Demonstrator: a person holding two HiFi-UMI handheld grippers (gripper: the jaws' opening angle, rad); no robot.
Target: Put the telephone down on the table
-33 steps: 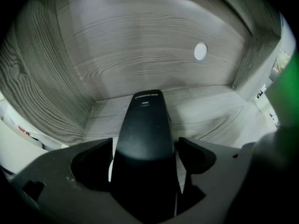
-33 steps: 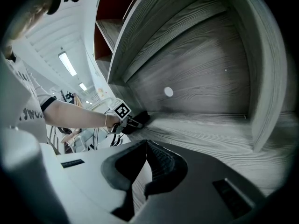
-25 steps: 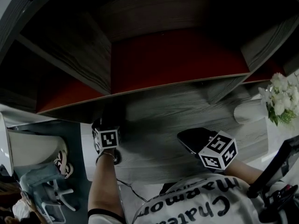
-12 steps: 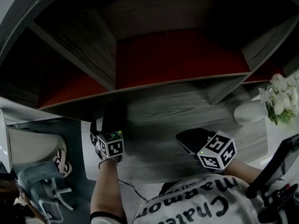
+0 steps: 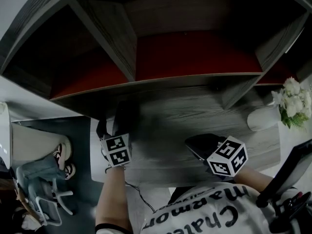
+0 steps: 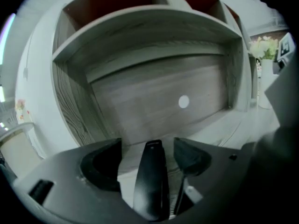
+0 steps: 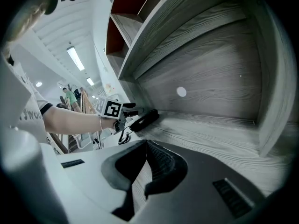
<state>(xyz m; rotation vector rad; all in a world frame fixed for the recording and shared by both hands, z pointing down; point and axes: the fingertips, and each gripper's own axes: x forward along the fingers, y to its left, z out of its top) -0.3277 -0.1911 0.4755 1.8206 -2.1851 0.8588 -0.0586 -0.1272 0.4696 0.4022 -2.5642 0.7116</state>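
At counter's left edge, below the shelf unit (image 5: 195,57): telephone (image 6: 150,181) handset, dark and slim, sits lengthwise between the jaws of the left claw (image 6: 147,146). Jaws are closing, but a gap shows on each side of the handset and the pads are not pressing on it. From the right gripper view the handset looks to lie on or just over the grey wood counter (image 5: 195,111), close to the near-left corner. Its coiled cord (image 7: 123,136) hangs off the edge beside it. Cannot tell for sure whether its underside touches the wood.

Right claw (image 7: 147,146): clenched tip to tip, nothing in it. It is parked low over the counter to the right, well apart from the handset.

Step in hand, as I read it: left claw is taking hold of the handset, grip not made.

Next move calls for the pads to meet the handset's two long sides squarely. It is narrow and smooth, so an off-centre pinch could twist it. Cord may drag it toward the edge, so set it flat and further in.
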